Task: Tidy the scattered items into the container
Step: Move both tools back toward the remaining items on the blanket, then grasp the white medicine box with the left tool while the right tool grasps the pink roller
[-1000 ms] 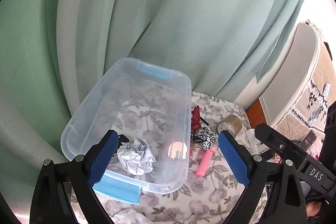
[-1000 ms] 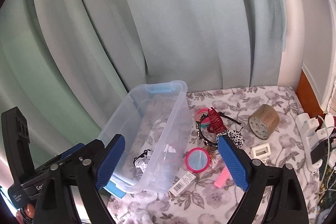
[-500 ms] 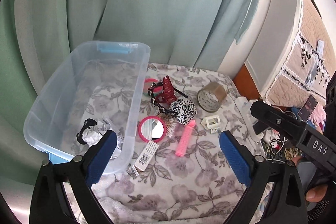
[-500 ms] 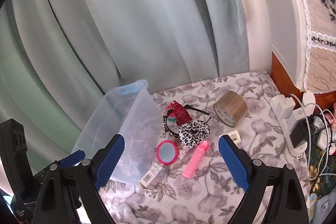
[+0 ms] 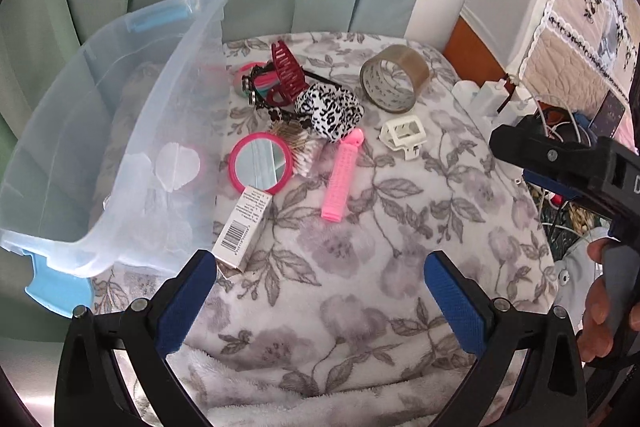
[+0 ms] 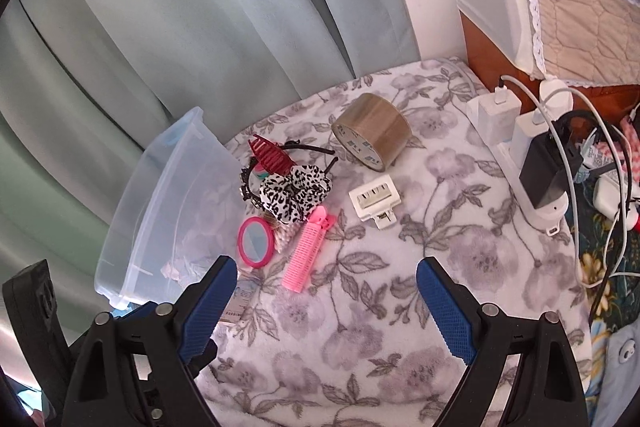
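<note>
Both grippers are empty w/ jaws spread wide. The left gripper sits at the bottom of its frame, the right gripper likewise; neither touches anything. Probably hovering to pick a target, as the open jaws frame the clutter.

The container, a clear plastic bin w/ blue latches, fills the left side of the left view and shows at mid-left in the right view. It rests on a floral blanket; what's under the blanket I can't tell. Bin contents are hard to read thru the walls.

The scattered items bunch up just right of the bin wall, so each needs only a short carry:
- barcode box, nearest the left gripper, one end close by the bin's corner
- pink round mirror, touching the box's upper end
- pink hair roller, centre frame, lying lengthwise w/ bare blanket on both sides, prob. the easiest pinch
- leopard scrunchie, above the roller, resting against a red claw clip and tangled hair ties/headband
- cotton swabs, tucked between mirror and scrunchie
- white clip, right of the roller and apart from the pile
- tape roll, upper right, on its side, could roll if nudged

Chargers and cables at the right edge of the right view look like fixtures, not tidy targets.

Judgement: most items are left to move; the tangled pile risks dragging neighbours along.
</note>
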